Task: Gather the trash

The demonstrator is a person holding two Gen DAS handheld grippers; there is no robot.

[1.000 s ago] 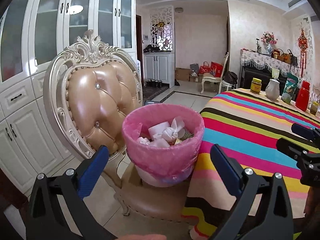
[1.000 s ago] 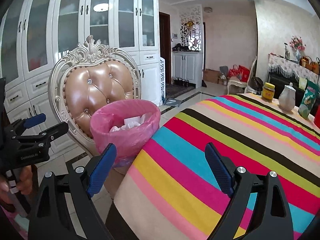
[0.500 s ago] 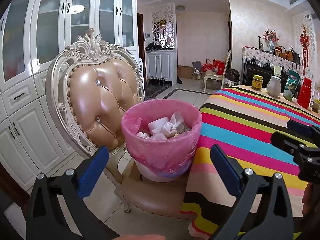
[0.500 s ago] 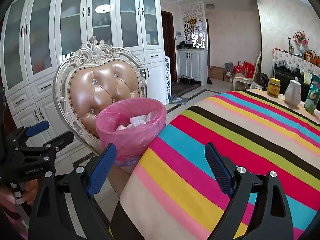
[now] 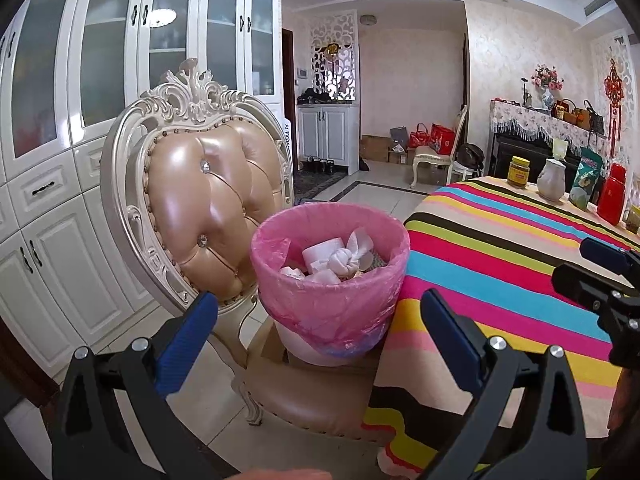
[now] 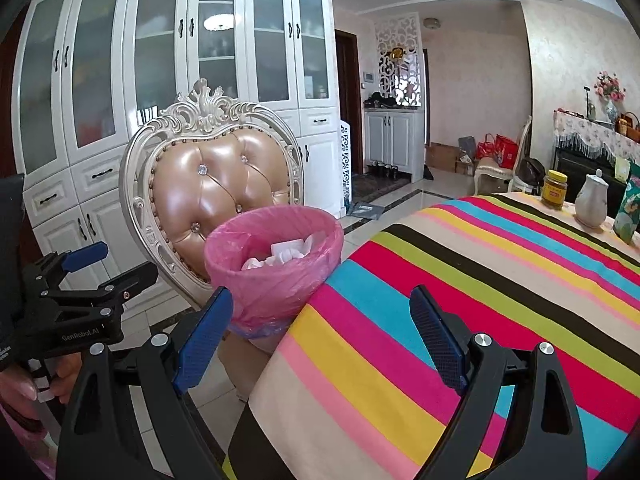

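Your left gripper point(image 5: 318, 338) is spread wide, empty; the bin point(image 5: 332, 280) sits on the chair point(image 5: 208, 200) just ahead between its fingers. Your right gripper point(image 6: 320, 336) gapes too, over the table point(image 6: 460, 280), bin ahead-left.

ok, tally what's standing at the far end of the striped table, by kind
jar: 1
white jug: 1
green bag: 1
red flask: 1
Total: 4. Another thing shows at the frame edge past the flask, too cut off to name.
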